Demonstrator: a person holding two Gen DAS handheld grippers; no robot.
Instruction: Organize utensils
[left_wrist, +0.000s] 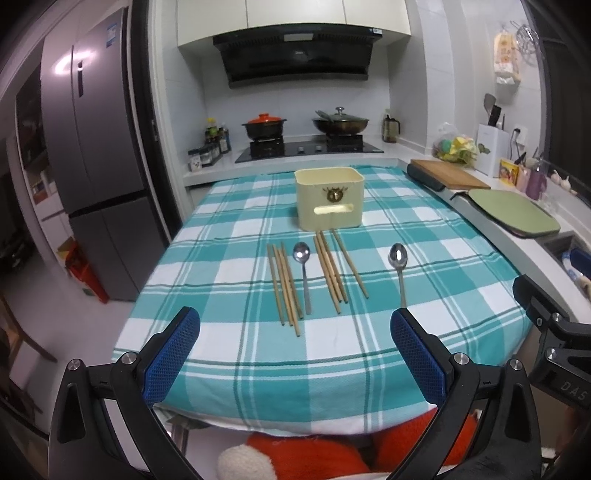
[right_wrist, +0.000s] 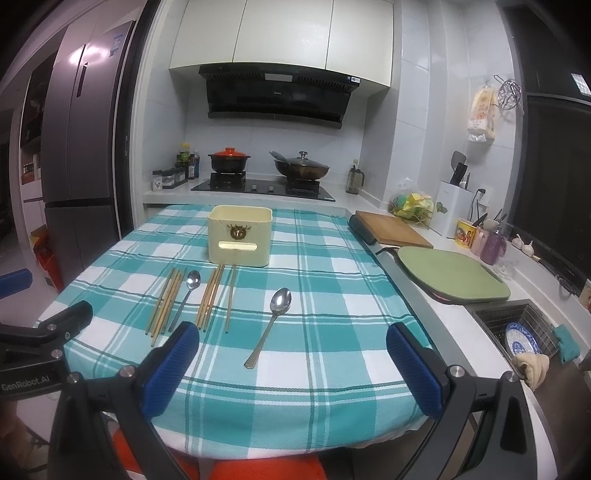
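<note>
A cream utensil box (left_wrist: 330, 197) (right_wrist: 239, 235) stands on the teal checked tablecloth (left_wrist: 236, 369) (right_wrist: 332, 387). In front of it lie a left bundle of wooden chopsticks (left_wrist: 284, 286) (right_wrist: 165, 304), a small metal spoon (left_wrist: 303, 273) (right_wrist: 186, 297), a second bundle of chopsticks (left_wrist: 334, 269) (right_wrist: 212, 295) and a larger metal spoon (left_wrist: 400, 271) (right_wrist: 271, 323). My left gripper (left_wrist: 295, 347) is open and empty above the table's near edge. My right gripper (right_wrist: 293, 354) is open and empty, just short of the larger spoon's handle.
A wooden board (right_wrist: 391, 230) and a green cutting board (right_wrist: 452, 275) lie on the counter right of the table. A sink with a blue plate (right_wrist: 521, 339) is beyond them. A stove with pots (left_wrist: 306, 127) stands behind. A fridge (left_wrist: 92, 147) is at left.
</note>
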